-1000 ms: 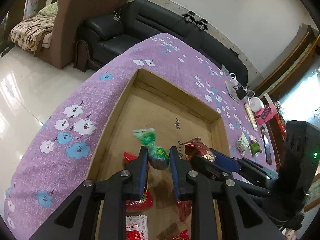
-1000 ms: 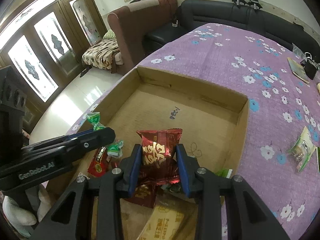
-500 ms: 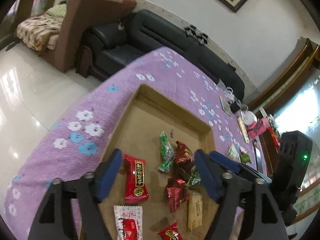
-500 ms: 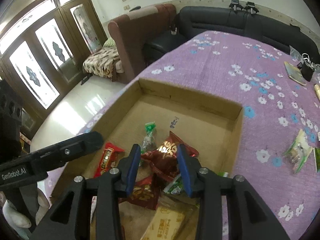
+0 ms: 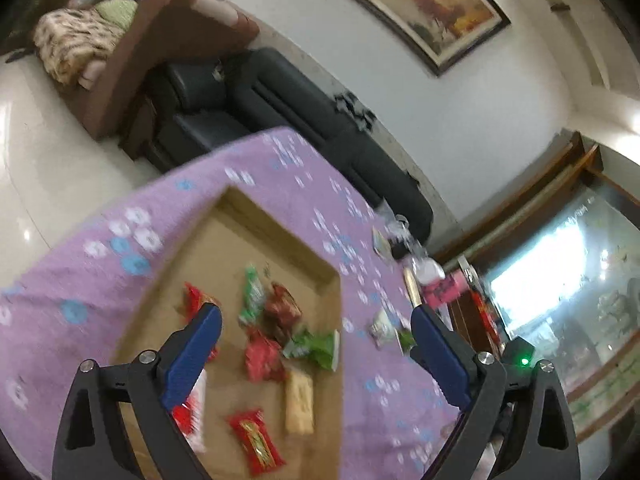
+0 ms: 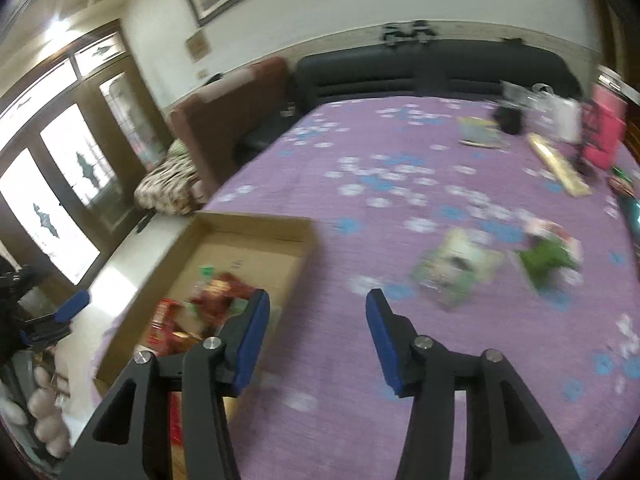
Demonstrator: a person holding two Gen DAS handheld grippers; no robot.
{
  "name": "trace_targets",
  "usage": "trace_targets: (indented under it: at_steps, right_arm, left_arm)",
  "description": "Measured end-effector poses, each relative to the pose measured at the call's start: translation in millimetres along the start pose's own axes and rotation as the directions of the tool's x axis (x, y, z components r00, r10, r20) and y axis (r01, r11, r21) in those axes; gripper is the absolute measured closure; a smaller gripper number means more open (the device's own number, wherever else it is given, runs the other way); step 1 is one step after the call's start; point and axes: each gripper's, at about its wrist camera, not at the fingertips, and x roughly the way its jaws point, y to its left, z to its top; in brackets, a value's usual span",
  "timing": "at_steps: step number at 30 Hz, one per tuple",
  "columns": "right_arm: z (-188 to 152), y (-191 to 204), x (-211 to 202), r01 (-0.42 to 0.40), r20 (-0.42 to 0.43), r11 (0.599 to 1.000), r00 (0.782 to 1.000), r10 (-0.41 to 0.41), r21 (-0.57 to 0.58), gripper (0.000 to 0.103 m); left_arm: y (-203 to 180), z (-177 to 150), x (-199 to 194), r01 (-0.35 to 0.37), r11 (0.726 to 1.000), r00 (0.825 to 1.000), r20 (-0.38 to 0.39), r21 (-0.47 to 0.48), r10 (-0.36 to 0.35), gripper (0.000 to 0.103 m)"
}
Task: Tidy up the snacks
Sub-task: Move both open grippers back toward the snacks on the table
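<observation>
Both grippers are empty, jaws opening: the left gripper (image 5: 316,332) hangs over the cardboard box (image 5: 280,236) of wrapped snacks (image 5: 262,358), while the right gripper (image 6: 318,312) is over the purple tabletop (image 6: 360,152), box at its left. Ahead to its right lie two loose packets, one pale (image 6: 456,270), one green (image 6: 550,258); motion blur prevents counting the boxed snacks.

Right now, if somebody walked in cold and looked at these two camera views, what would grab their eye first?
Probably the shallow cardboard box on the purple flowered tablecloth, with red and green snack packets scattered across its floor. Next, two packets lying loose on the cloth, beyond the right gripper, whose empty jaws are opening. The left gripper hangs over the box, spread wide and empty, its jaws also opening.
</observation>
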Motion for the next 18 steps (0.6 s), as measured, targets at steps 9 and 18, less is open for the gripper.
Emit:
trace_targets:
  at_steps: [9, 18]
  right_arm:
    - [-28.8, -119.2, -36.4, 0.153, -0.007, 0.972, 0.988, -0.154, 0.180, 0.054]
    - [-34.8, -163.4, -45.8, 0.168, 0.001, 0.953, 0.985, -0.174, 0.251, 0.054]
  left_arm:
    - [-39.1, -30.7, 34.0, -0.054, 0.996, 0.994, -0.095, 0.077, 0.061, 0.006]
    - [-75.7, -58.9, 57.4, -0.037, 0.985, 0.976, -0.205, 0.169, 0.072, 0.006]
